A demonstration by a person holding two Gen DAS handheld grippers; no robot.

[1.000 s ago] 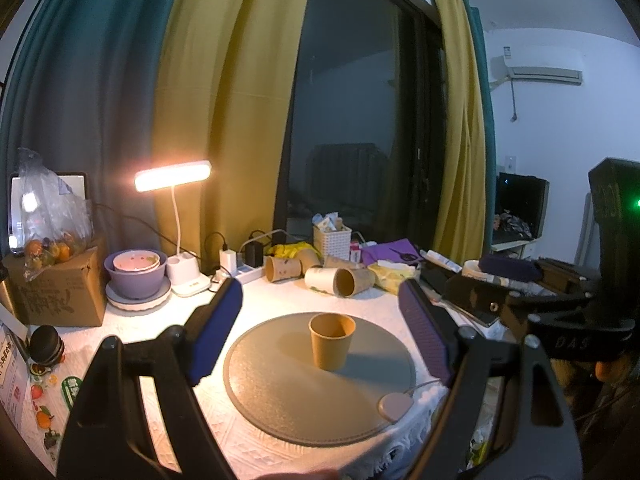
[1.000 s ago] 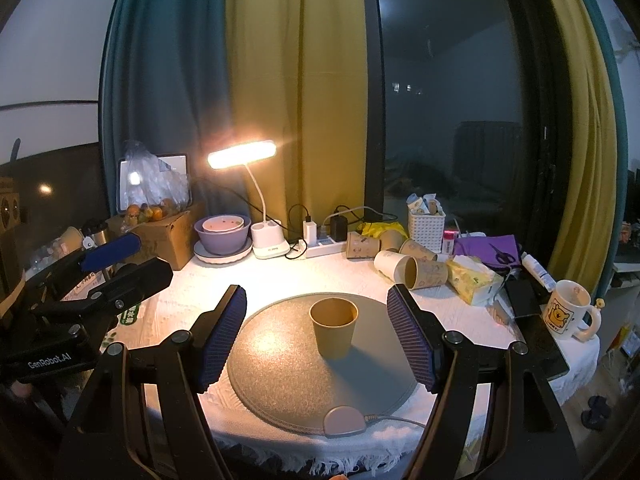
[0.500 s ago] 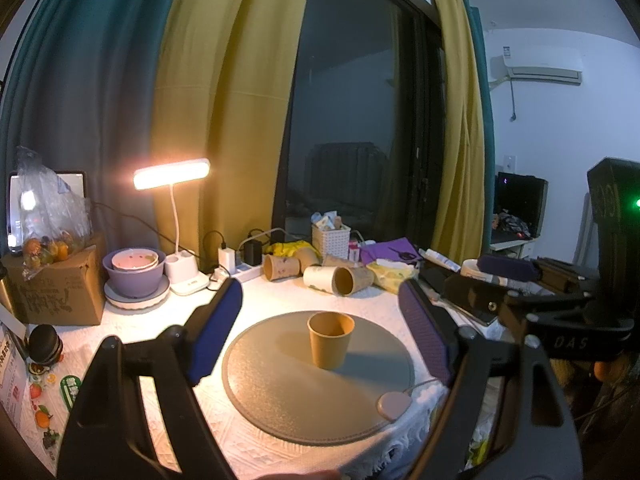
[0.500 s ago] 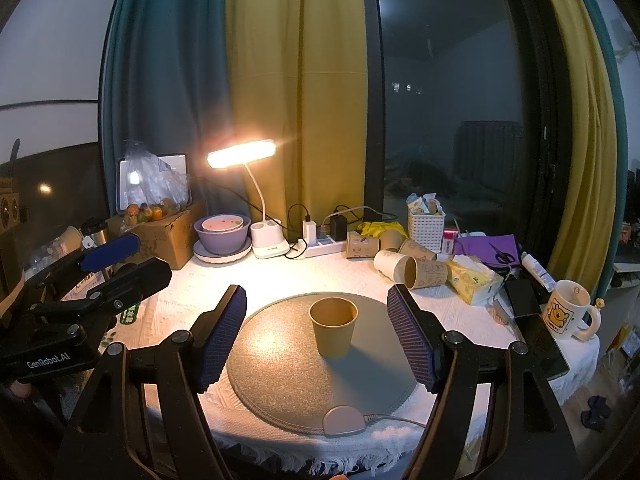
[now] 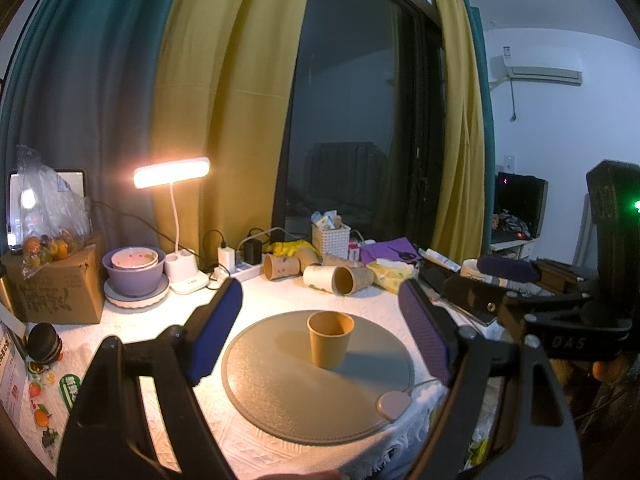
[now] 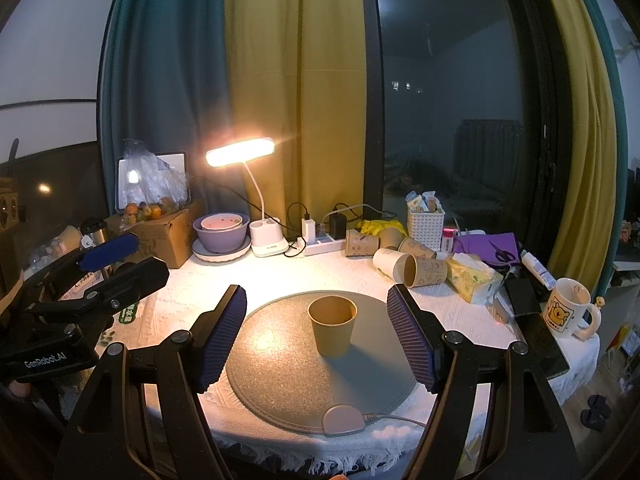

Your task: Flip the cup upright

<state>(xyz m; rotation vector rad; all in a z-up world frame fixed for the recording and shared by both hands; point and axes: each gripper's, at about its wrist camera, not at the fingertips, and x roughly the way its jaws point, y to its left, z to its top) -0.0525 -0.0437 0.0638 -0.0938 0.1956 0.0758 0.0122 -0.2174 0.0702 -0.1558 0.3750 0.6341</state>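
A brown paper cup (image 5: pixel 330 338) stands upright, mouth up, near the middle of a round grey mat (image 5: pixel 280 380) on the white tablecloth. It also shows in the right wrist view (image 6: pixel 333 330) on the same mat (image 6: pixel 280 376). My left gripper (image 5: pixel 320 336) is open and empty, held back from the cup, with the cup framed between its blue pads. My right gripper (image 6: pixel 316 338) is open and empty too, also short of the cup. Each gripper shows at the other view's edge.
Several paper cups (image 6: pixel 416 268) lie on their sides at the back, by a white basket (image 6: pixel 426 226), power strip, lit desk lamp (image 6: pixel 240 152), purple bowl (image 6: pixel 220 232) and cardboard box (image 6: pixel 168 236). A mug (image 6: pixel 568 314), a phone and a tissue pack sit right. A small pink device (image 6: pixel 344 420) rests on the mat's front rim.
Almost nothing: both grippers stay open and the cup stands still. The left wrist view has shifted very slightly.
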